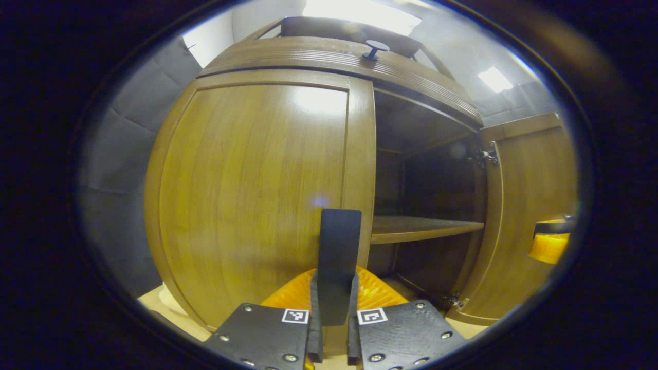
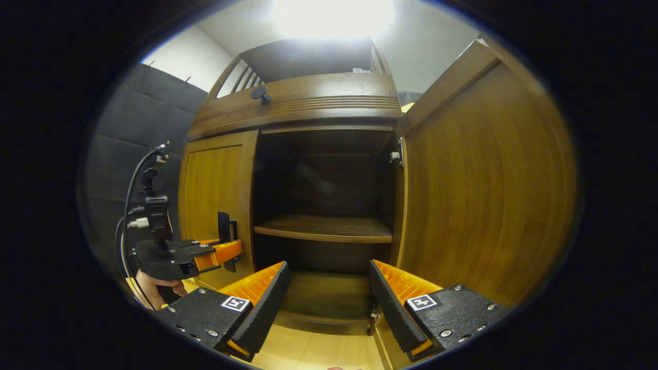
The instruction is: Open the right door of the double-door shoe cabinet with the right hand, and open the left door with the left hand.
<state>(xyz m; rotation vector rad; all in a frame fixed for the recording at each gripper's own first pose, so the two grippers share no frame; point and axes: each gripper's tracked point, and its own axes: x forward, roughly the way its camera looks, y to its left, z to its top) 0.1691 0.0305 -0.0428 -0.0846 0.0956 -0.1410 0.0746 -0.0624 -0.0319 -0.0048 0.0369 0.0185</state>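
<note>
Left gripper view. The closed left door (image 1: 257, 195), a stiff brown wooden panel of the shoe cabinet (image 1: 339, 59), fills the near field. Its flat black upright handle (image 1: 336, 257) stands at the door's inner edge, and the left gripper (image 1: 333, 329) has its black-and-orange fingers drawn narrow, both pressing the handle's foot. The rigid handle should give a firm hold; the door will likely swing on its hinges with modest resistance. To the right, the wooden right door (image 1: 529, 216) stands swung open, showing a wooden inner shelf (image 1: 426, 227) and a metal hinge (image 1: 484, 155). A small black knob (image 1: 376, 49) sits on the cabinet's top.

Right gripper view. The right gripper (image 2: 329, 295) hangs wide apart, holding nothing, before the dark open compartment. The opened right door stands just to its right. At far left, the left gripper is at the handle, with a hand (image 2: 157, 288) below it and a black cable (image 2: 134, 180) above. Nothing visible blocks the left door's outward swing except possibly the holder's own arm.
</note>
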